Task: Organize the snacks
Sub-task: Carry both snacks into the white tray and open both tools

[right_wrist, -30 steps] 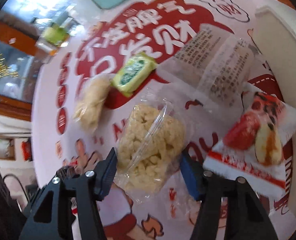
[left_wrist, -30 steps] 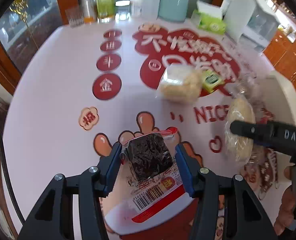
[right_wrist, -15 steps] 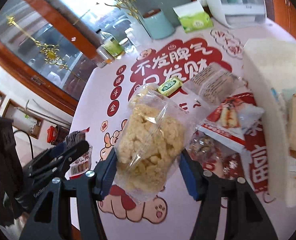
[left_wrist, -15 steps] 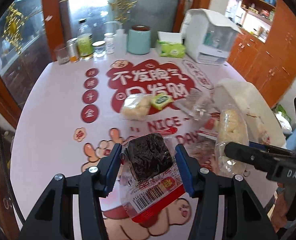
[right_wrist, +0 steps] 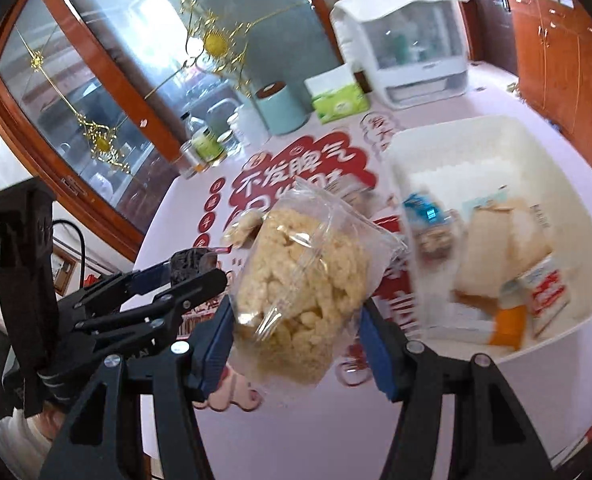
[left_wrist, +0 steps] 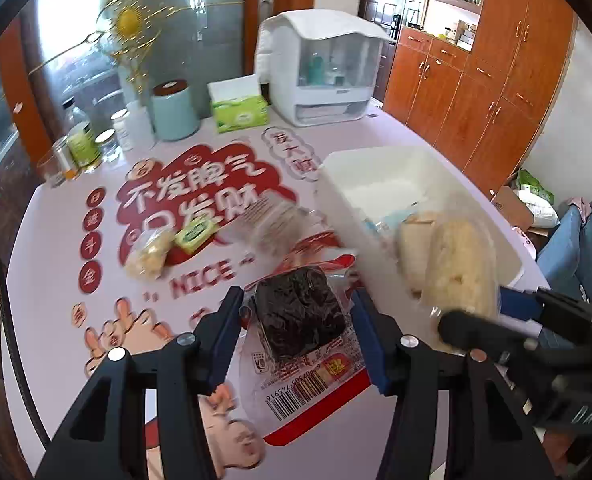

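My left gripper [left_wrist: 297, 312] is shut on a dark snack pack [left_wrist: 299, 316] with a white and red wrapper, held above the table. My right gripper [right_wrist: 296, 312] is shut on a clear bag of pale puffed-rice snack [right_wrist: 299, 272], held in the air left of the white bin [right_wrist: 495, 148]. The bin holds several snack packets [right_wrist: 495, 256]. In the left wrist view the bin [left_wrist: 379, 164] is at right, and the right gripper with its rice bag [left_wrist: 455, 272] is over the bin's near end. On the table lie another rice snack bag [left_wrist: 148, 256], a green packet [left_wrist: 194, 234] and clear wrapped snacks [left_wrist: 280, 220].
The table has a pink cloth with red characters [left_wrist: 192, 196]. At its far edge stand a teal canister [left_wrist: 174, 110], a green tissue box [left_wrist: 238, 112], jars and bottles [left_wrist: 80, 144] and a white cabinet-like appliance [left_wrist: 319, 68]. Wooden cupboards [left_wrist: 495, 60] stand at right.
Both grippers have lifted their snacks off the table and moved right towards the white bin. The bin's inside has come into view in both views.
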The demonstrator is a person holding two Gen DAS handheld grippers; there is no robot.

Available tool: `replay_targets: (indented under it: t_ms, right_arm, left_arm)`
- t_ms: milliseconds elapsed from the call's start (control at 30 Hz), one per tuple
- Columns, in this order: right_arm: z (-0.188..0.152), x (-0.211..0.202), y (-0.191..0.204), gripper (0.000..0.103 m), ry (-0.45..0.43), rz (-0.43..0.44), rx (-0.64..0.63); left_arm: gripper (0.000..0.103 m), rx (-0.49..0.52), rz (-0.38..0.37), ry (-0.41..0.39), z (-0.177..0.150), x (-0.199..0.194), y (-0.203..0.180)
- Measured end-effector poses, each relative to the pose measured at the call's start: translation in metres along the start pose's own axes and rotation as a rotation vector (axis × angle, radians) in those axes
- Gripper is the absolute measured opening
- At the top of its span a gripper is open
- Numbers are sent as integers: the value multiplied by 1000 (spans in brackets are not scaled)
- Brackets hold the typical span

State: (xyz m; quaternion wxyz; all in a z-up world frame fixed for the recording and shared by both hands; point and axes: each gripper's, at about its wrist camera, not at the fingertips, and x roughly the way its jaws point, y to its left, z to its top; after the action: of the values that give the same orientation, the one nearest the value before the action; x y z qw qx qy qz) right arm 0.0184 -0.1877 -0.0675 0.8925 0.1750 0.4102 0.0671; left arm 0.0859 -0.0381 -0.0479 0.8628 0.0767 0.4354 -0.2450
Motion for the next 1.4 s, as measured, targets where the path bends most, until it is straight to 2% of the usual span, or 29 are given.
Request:
replay_targets:
  t_ms: [100, 333, 467, 633, 933, 1000, 1067, 1167, 1233, 1400]
  right_arm:
    - [4, -11, -21, 60, -9, -25, -17]
    - [26, -29, -81, 60, -61, -161, -29]
    - [43, -33, -107, 60, -85, -237, -35]
    - [66, -25, -132, 60, -83, -350, -79]
    - [88, -1, -142, 62, -52, -409, -176]
    - [89, 6, -142, 62, -39, -419, -194]
    - [89, 12, -143, 63, -23, -412, -200]
    - [88, 17, -145, 71, -17, -391, -193]
    - [88, 17, -148, 80, -26, -404, -184]
    - [89, 21, -157, 85, -11, -397, -165]
  left_arm:
    - [53, 23, 6, -8, 18, 6, -31]
    - [54, 86, 71, -33, 72, 27, -98]
    - [54, 111, 105, -15, 95, 51, -126]
    - [54, 139, 146, 19, 108, 74, -150]
    - [56, 163, 215, 89, 123, 114, -154]
    - [59, 167, 232, 106, 125, 123, -153]
    - [72, 162, 244, 126, 125, 131, -149]
    - [79, 159, 254, 154, 123, 140, -147]
    - [83, 162, 264, 163, 121, 143, -146]
    - [85, 153, 259, 174, 119, 145, -144]
